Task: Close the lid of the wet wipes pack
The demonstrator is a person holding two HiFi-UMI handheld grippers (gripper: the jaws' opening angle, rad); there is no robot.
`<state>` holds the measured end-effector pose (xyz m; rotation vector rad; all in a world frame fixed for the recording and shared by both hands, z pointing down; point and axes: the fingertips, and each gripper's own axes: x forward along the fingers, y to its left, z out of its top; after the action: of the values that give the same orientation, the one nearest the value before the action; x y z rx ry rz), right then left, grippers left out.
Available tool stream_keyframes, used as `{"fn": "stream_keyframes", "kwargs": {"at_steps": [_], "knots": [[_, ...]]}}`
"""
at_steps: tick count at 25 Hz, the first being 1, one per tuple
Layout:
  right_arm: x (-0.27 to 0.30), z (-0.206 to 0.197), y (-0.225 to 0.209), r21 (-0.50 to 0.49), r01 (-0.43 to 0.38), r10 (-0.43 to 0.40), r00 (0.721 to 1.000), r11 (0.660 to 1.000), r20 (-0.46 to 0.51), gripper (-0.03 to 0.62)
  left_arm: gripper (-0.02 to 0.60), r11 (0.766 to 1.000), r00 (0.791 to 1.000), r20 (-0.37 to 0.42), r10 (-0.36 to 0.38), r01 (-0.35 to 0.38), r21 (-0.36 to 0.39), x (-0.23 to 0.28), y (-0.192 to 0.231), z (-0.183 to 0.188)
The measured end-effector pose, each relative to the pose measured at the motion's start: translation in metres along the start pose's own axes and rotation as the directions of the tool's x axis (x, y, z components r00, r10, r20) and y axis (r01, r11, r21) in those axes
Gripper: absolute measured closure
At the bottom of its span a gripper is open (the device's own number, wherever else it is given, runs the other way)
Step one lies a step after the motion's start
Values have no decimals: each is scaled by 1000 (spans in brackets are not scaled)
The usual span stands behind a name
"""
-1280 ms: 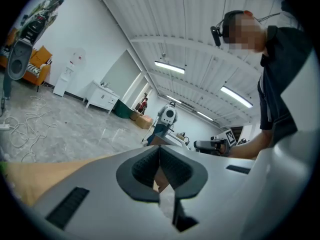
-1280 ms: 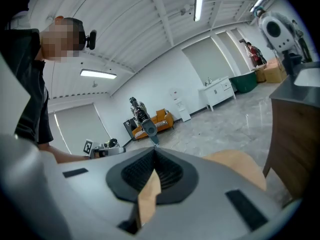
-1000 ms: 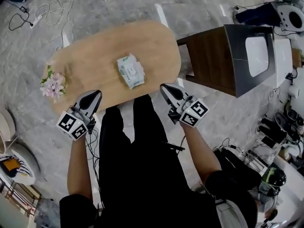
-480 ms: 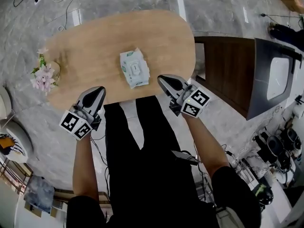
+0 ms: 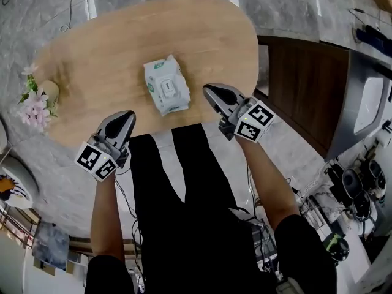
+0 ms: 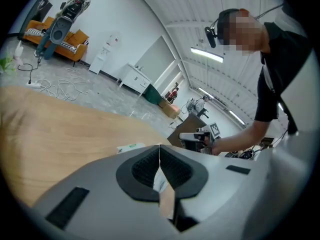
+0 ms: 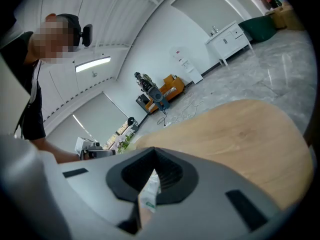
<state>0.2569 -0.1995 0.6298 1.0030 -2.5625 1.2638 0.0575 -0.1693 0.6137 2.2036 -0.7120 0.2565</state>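
Left gripper point(image 5: 126, 117) and right gripper point(image 5: 210, 92) are both pinched shut, empty, at the table's point(image 5: 104, 54) near edge. The wet wipes pack point(image 5: 165, 86) lies just ahead between them, its long axis pointing away from me, with the right gripper nearer.

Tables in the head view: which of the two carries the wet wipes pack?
The light oval wooden table, directly before the person; the wet wipes pack lies near its middle. The dark brown table stands to its right, without the pack.
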Motion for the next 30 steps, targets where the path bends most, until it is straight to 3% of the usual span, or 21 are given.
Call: {"fn": "stream_keyframes", "kwargs": {"at_steps": [8, 17, 30], "knots": [[17, -39, -30, 50, -3, 6, 998, 999, -57, 583, 565, 1000, 1000, -8, 6, -6, -30, 28, 21, -27], [41, -69, -36, 65, -17, 23, 996, 998, -88, 583, 565, 998, 1000, -1, -1, 1, -55, 37, 27, -46], [61, -72, -17, 35, -40, 43, 993, 999, -111, 583, 565, 995, 1000, 19, -13, 15, -95, 11, 17, -64]]}}
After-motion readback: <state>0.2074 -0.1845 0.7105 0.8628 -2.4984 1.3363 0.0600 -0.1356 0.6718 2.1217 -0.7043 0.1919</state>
